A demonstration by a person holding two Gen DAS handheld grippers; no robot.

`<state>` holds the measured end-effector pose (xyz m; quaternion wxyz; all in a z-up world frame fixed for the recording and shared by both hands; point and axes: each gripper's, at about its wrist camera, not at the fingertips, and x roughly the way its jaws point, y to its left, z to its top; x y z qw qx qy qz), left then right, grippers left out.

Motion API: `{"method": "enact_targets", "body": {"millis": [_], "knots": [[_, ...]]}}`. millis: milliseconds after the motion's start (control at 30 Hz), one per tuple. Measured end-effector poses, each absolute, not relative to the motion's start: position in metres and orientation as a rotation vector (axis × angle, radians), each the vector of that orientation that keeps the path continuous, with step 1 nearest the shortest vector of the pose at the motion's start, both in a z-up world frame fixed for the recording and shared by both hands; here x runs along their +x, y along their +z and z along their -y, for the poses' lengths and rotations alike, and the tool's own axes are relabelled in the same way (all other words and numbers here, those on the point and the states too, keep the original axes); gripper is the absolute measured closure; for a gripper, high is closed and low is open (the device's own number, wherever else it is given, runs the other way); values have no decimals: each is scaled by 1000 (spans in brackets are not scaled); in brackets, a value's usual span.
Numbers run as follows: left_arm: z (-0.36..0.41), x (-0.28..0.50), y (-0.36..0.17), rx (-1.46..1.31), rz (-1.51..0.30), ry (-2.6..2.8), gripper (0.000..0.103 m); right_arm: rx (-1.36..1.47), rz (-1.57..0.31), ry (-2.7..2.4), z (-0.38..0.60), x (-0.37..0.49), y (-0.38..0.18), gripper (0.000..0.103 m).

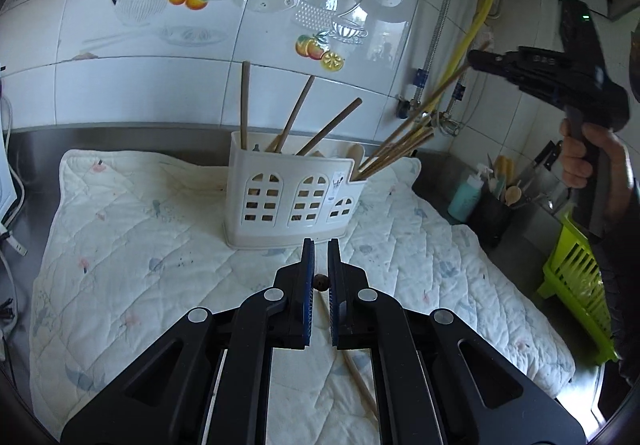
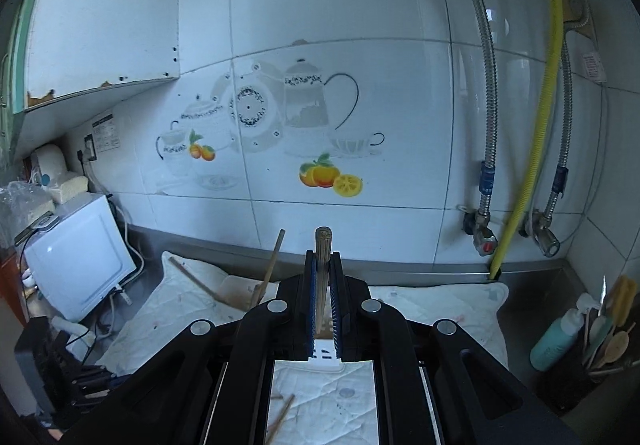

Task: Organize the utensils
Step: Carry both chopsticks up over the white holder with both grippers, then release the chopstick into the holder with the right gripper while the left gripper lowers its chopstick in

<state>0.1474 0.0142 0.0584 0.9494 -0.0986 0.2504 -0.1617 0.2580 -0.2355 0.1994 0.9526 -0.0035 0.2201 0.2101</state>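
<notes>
A white slotted utensil holder (image 1: 292, 193) stands on a quilted white mat (image 1: 120, 237). Several wooden handles (image 1: 298, 113) stick out of its left part and a bundle of chopsticks (image 1: 400, 149) leans out of its right part. My left gripper (image 1: 320, 281) is shut on a wooden chopstick (image 1: 360, 381), its dark round end showing between the jaws, low over the mat in front of the holder. My right gripper (image 2: 323, 285), seen up right in the left wrist view (image 1: 476, 57), is shut on a chopstick (image 2: 322, 265), held above the holder (image 2: 324, 355).
A dark cup of utensils (image 1: 494, 213) and a teal bottle (image 1: 464, 197) stand at the right by a green rack (image 1: 576, 277). A white appliance (image 2: 76, 265) sits left of the mat. Tiled wall with pipes and a yellow hose (image 2: 540, 117) behind.
</notes>
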Motion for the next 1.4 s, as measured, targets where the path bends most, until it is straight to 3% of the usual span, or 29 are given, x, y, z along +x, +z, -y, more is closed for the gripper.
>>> {"method": "enact_targets", "body": {"millis": [300,433,867,1200,1400], "knots": [[-14,155,79,-143,-472,-342,98,11,-550,431,219,307,162,95],[-18,159,88,-133,-463,-342,98,9,-514,415,222,300,163,76],[-18,175,166,-65,-333,-317,98,15,-387,450,244,217,173,72],[-12,210,245,-35,-167,-256,99,68,-443,487,257,162,118,72],[-2,252,259,-31,-144,-224,99,71,-501,481,258,154,83,72]]}}
